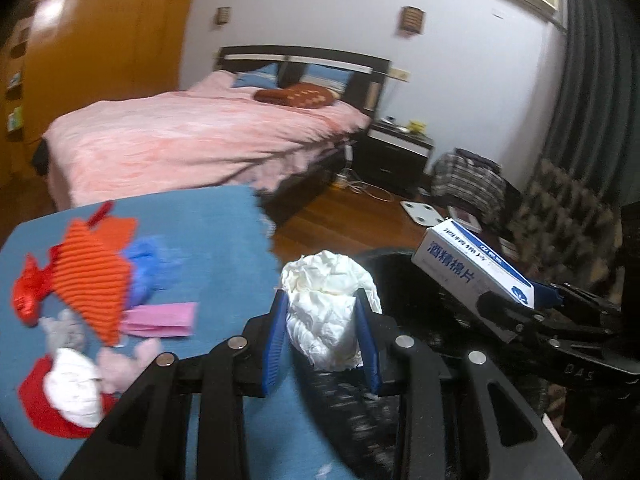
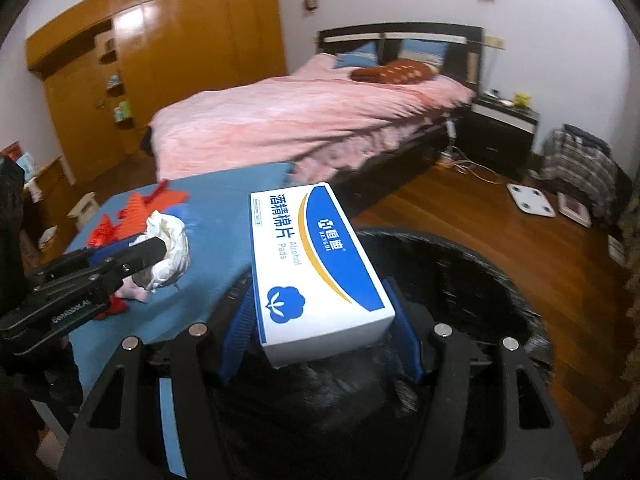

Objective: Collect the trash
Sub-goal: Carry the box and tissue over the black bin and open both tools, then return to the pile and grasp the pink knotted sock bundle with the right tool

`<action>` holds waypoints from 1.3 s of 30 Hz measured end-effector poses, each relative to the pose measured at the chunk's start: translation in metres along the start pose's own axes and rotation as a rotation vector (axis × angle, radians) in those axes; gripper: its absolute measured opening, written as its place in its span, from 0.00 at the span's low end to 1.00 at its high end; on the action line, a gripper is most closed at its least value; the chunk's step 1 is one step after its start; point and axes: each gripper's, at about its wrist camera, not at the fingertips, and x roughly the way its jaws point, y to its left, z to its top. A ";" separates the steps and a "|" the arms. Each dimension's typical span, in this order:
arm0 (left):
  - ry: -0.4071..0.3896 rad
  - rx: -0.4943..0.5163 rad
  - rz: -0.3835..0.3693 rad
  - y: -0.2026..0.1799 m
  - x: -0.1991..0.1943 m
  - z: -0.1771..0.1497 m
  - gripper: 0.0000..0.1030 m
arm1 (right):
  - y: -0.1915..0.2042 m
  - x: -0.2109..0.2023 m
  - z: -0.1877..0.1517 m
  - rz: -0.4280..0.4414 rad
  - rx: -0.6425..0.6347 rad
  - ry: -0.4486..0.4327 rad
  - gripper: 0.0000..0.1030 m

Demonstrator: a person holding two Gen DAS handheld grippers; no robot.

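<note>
so both loads are at the round black bin (image 2: 460, 264) now, left gripper (image 1: 322, 336) clamping a crumpled white paper wad (image 1: 328, 304), right gripper (image 2: 320, 332) squeezing the blue-and-white cardboard box (image 2: 316, 260), next up is letting go over the opening

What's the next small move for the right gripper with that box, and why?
Probably open the right gripper and let the box drop. The box is clamped between its blue fingers and already sits over the black bin, whose dark liner fills the view below. The left gripper, holding crumpled paper, is only at the bin's edge, so it likely follows after.
</note>
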 end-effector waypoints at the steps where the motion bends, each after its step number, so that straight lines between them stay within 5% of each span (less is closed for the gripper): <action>1: 0.006 0.009 -0.016 -0.007 0.004 0.000 0.32 | -0.007 -0.001 -0.002 -0.013 0.009 0.001 0.59; 6: 0.033 0.040 -0.075 -0.034 0.021 0.000 0.43 | -0.038 -0.004 -0.015 -0.086 0.060 0.006 0.60; 8: 0.037 0.041 -0.083 -0.038 0.024 0.001 0.51 | -0.046 -0.005 -0.017 -0.110 0.083 0.004 0.74; 16: -0.003 0.039 0.012 -0.017 0.004 0.001 0.81 | -0.039 -0.005 -0.015 -0.108 0.093 -0.028 0.92; 30: -0.063 -0.091 0.362 0.111 -0.076 -0.024 0.88 | 0.086 0.026 0.017 0.135 -0.027 -0.048 0.94; 39: -0.045 -0.159 0.500 0.165 -0.094 -0.050 0.88 | 0.166 0.057 0.020 0.246 -0.118 -0.017 0.94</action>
